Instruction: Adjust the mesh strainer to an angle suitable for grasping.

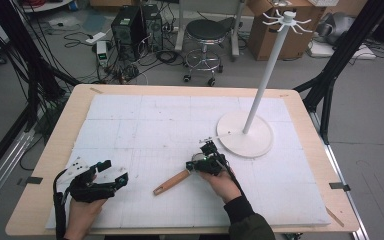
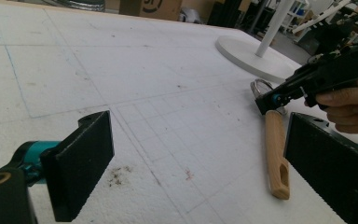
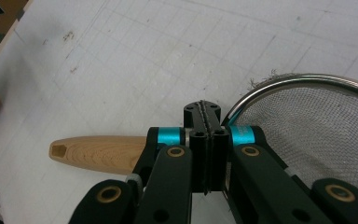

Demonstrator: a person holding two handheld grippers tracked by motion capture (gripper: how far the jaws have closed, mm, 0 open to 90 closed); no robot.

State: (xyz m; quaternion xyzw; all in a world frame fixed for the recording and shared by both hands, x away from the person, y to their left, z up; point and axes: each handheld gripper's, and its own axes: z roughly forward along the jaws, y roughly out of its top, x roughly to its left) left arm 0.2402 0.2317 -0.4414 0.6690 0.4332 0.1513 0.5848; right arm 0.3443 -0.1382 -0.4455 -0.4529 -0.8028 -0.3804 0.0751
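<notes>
A strainer with a wooden handle (image 1: 172, 182) lies on the white foam board (image 1: 145, 125). In the right gripper view its handle (image 3: 98, 151) runs left and its wire mesh bowl (image 3: 307, 126) sits to the right. My right gripper (image 3: 203, 109) is shut, pads together, right over the neck where handle meets bowl. I cannot tell whether it pinches the neck. From above, the right gripper (image 1: 194, 166) sits mid-table. My left gripper (image 1: 114, 172) rests near the front left, open, with nothing between its pads (image 2: 88, 154). It faces the strainer handle (image 2: 276, 154) and the right gripper (image 2: 263, 103).
A white hook stand with a round base (image 1: 245, 134) and tall pole (image 1: 267, 70) stands just beyond the right gripper; its base (image 2: 247, 53) also appears in the left gripper view. A stool (image 1: 206, 37), boxes and cables lie on the floor behind the table.
</notes>
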